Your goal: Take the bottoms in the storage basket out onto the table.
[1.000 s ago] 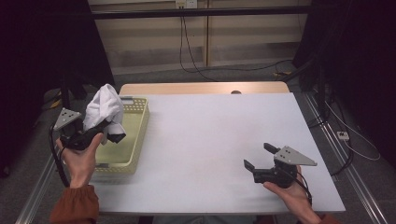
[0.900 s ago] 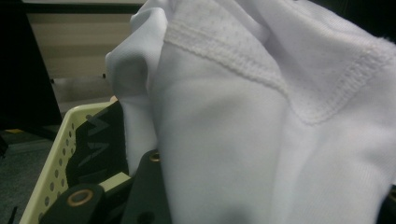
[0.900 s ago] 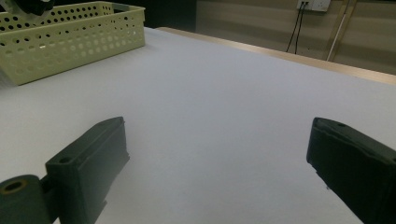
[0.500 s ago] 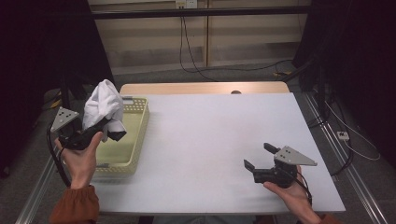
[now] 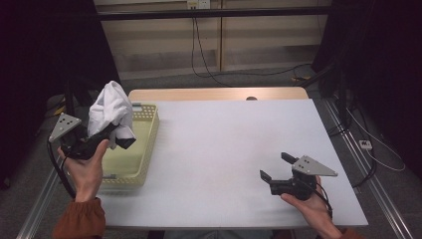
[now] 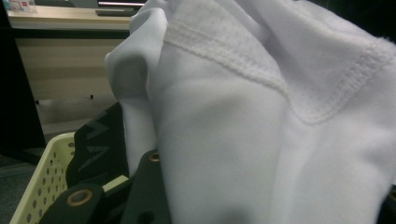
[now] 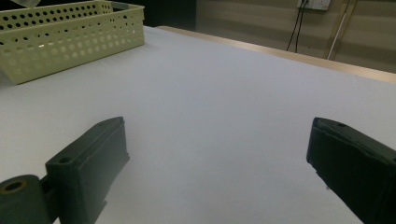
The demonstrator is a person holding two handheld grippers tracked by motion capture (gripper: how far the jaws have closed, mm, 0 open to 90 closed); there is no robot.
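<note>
The left gripper (image 5: 115, 135), at nine o'clock, is clenching a white cloth (image 5: 110, 107) above the yellow basket (image 5: 144, 149), not yet laying it on the tabletop (image 5: 224, 144), while the right gripper (image 5: 272, 168) is waiting spread at five o'clock.

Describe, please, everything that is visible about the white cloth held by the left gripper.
The white cloth is a soft knit fabric, probably a garment, with stitched hems showing in the left gripper view. It is bunched into a crumpled mass and lifted clear above the pale yellow perforated basket at the table's left side, not resting in it. The left gripper is shut on its lower part, and the cloth rises over the black fingers. A dark patch shows beneath it; what that is cannot be told.
</note>
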